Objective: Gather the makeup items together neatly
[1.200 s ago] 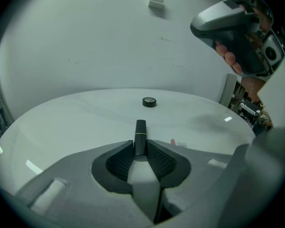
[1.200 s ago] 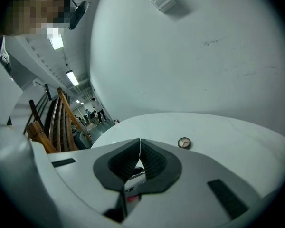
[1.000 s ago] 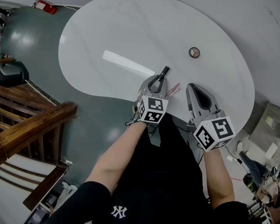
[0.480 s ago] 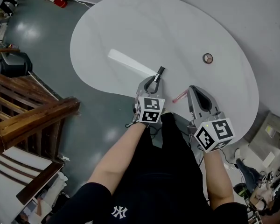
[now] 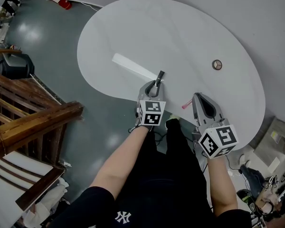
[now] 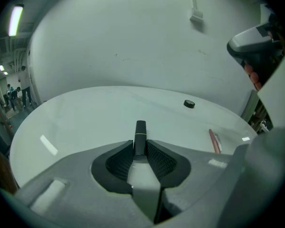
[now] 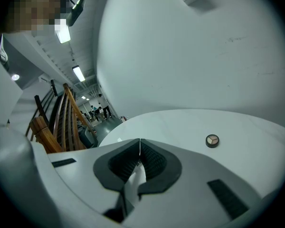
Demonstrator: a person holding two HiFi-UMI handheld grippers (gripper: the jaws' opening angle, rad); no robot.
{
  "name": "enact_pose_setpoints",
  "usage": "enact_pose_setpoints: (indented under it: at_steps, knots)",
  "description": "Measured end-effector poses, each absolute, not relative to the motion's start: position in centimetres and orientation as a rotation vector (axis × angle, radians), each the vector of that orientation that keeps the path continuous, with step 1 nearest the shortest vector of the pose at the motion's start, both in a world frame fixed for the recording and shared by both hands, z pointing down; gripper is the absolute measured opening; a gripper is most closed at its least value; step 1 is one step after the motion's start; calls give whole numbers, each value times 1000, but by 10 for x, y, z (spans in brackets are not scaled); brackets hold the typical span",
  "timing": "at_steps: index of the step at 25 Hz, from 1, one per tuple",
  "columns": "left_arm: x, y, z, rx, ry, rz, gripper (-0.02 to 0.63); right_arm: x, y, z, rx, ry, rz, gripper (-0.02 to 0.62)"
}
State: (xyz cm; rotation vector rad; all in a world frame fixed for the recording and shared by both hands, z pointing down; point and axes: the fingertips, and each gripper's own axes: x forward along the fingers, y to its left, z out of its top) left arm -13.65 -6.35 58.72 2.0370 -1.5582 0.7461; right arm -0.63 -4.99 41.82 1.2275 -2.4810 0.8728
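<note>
My left gripper (image 5: 155,83) is shut on a black makeup tube (image 5: 159,75), which sticks out forward past the pads over the white table (image 5: 180,32). In the left gripper view the black tube (image 6: 140,136) stands upright between the jaws. A pink lip tube (image 5: 186,104) lies on the table near its front edge, just left of my right gripper (image 5: 200,97), whose jaws are shut with nothing in them. A small round compact (image 5: 217,64) sits far right; the compact (image 7: 212,140) also shows ahead in the right gripper view.
The table's curved front edge runs just below both grippers. A wooden stair railing (image 5: 33,122) stands at the left over a dark floor. A red fire extinguisher (image 5: 59,1) lies at the top left. The grey wall (image 5: 256,13) borders the table's far side.
My left gripper has carried the black tube leftward, away from the pink lip tube. The right gripper has stayed shut beside the pink tube.
</note>
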Motion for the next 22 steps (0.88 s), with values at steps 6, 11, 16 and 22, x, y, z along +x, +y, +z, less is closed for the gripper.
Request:
enact_pose_setpoints:
  at_steps: [6,11,16,22]
  knots:
    - [-137,-61,590,2050,-1532,733,97,-6,-44,419,1262,-2457,879,15]
    - [-133,-61,593,2048,-1508,735,97,-4,-44,422,1276,-2444,890,15]
    - [-130,-58,591,2057,-1493,724,98,-2,-44,422,1281,-2444,893,15]
    - [-143,-54,576,2050,-1538,709,101,-5,-44,419,1302,-2453,899,15]
